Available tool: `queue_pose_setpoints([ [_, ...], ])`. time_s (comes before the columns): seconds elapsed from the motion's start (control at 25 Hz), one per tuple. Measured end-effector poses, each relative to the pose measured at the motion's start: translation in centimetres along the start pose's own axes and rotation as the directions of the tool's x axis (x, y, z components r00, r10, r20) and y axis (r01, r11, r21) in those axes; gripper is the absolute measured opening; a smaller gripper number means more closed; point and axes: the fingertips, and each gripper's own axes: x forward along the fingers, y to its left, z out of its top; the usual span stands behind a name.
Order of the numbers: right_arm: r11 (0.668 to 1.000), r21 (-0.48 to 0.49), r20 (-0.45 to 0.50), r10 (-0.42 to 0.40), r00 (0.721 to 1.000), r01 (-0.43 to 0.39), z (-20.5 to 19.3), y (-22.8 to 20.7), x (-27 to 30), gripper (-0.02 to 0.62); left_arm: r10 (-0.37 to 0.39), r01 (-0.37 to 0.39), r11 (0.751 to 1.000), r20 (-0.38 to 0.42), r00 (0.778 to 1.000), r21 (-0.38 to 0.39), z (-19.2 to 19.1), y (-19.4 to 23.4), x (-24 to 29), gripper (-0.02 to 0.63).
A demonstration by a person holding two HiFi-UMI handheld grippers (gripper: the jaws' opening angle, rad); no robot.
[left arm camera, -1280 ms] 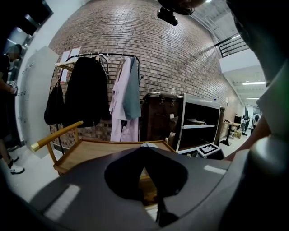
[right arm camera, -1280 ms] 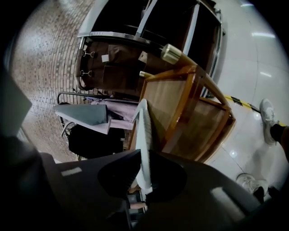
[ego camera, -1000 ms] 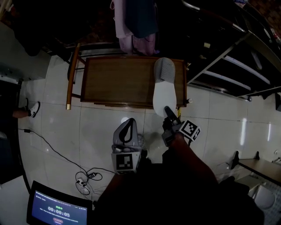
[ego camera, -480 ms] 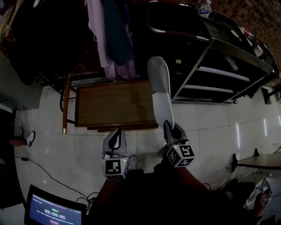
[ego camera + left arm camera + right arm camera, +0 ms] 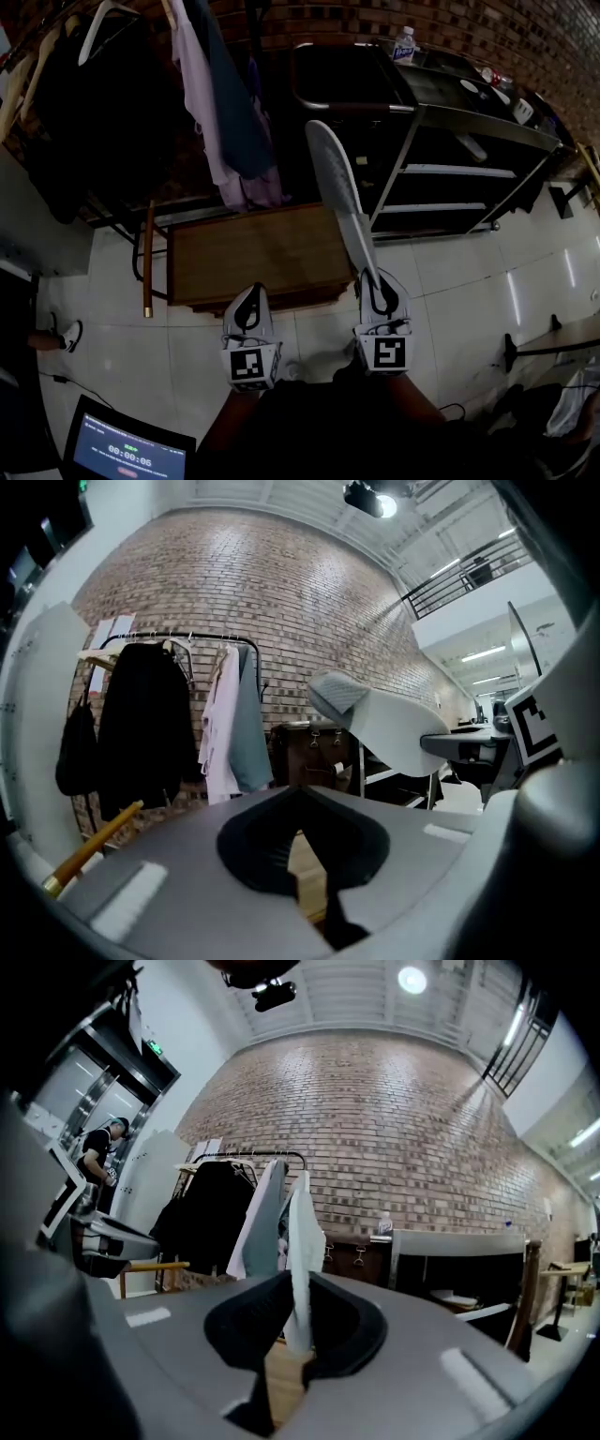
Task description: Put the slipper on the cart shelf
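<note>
A long white slipper (image 5: 339, 187) with a grey toe sticks up and away from my right gripper (image 5: 376, 283), which is shut on its heel end. In the right gripper view the slipper (image 5: 302, 1260) shows edge-on, standing up between the jaws of that gripper (image 5: 292, 1349). The slipper's toe hangs in front of the black metal cart (image 5: 469, 111), level with its upper shelf (image 5: 459, 170). My left gripper (image 5: 250, 295) hovers beside the right one, above the wooden table (image 5: 253, 255). It is shut with nothing in it. The left gripper view shows the slipper (image 5: 394, 726) to the right.
A clothes rack with a pink and a blue garment (image 5: 220, 103) stands behind the table. A plastic bottle (image 5: 404, 45) and small items sit on the cart's top. A monitor (image 5: 122, 452) is at the lower left, with white floor tiles (image 5: 469, 281) right of the table.
The slipper has come up off the wooden table and now points at the cart. Both grippers have drawn side by side, and the head view has tilted up to show the cart and the rack.
</note>
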Motion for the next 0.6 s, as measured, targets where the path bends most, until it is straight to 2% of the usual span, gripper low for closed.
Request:
queue_pose_setpoints([
  [0.12, 1.000, -0.011, -0.003, -0.007, 1.000, 0.007, 0.1, -0.3, -0.5, 0.041, -0.024, 0.024, 1.000, 0.026, 0.999, 0.000, 1.4, -0.7, 0.0, 0.015],
  [0.32, 1.000, -0.013, -0.021, -0.021, 1.000, 0.021, -0.4, -1.1, -1.0, 0.041, -0.031, 0.027, 0.997, 0.063, 0.998, 0.067, 2.2, -1.6, 0.0, 0.015],
  [0.6, 0.999, -0.030, -0.040, -0.016, 0.999, 0.015, -1.3, -3.8, -0.3, 0.041, -0.049, 0.045, 0.997, 0.066, 0.997, 0.059, 2.9, -4.4, 2.6, 0.015],
])
